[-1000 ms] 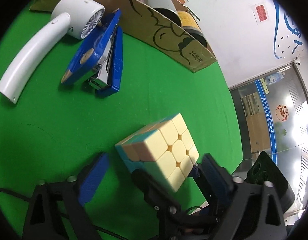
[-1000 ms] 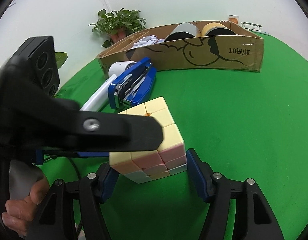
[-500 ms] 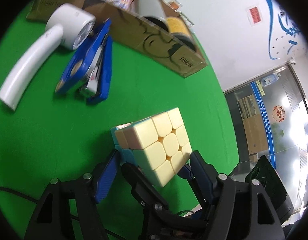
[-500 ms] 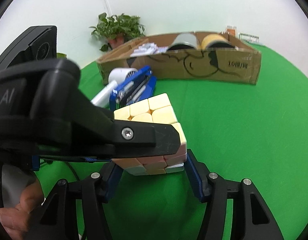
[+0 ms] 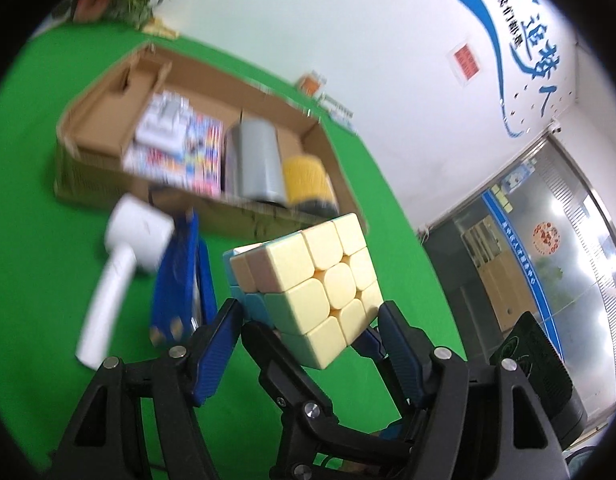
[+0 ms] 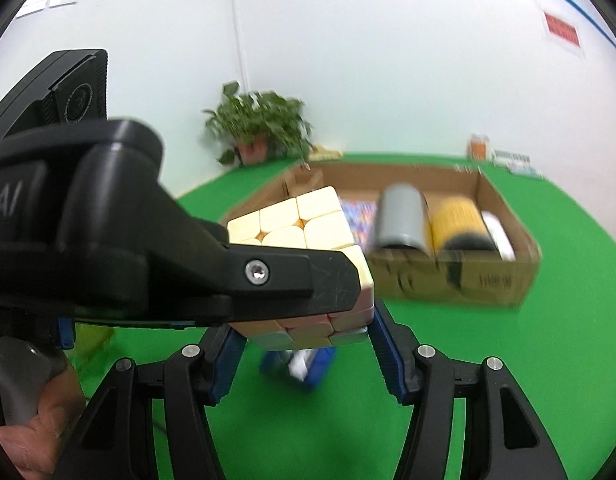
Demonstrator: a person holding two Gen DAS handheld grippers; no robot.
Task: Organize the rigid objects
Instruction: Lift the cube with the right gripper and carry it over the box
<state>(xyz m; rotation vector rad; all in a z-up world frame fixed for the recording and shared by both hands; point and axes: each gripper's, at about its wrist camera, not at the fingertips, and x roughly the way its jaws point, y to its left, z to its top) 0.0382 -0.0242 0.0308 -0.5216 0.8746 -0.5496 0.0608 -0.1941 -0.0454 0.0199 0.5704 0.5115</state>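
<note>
Both hand-held grippers clamp the puzzle cube (image 5: 308,284) together, left hand-held gripper (image 5: 308,332) and right hand-held gripper (image 6: 303,340) crossing it, above the green desk (image 5: 35,240). The cardboard box (image 6: 448,284) lies ahead and below.

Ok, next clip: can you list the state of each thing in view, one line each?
Puzzle cube: off the green table, clamped by both grippers.
Left gripper: shut on the cube.
Right gripper: shut on the cube.
Cardboard box: open-topped, partly filled.
Grey roll: lying in the box.
Yellow roll: lying beside it.
Blue stapler: on the table.
White hair dryer: on the table.
</note>
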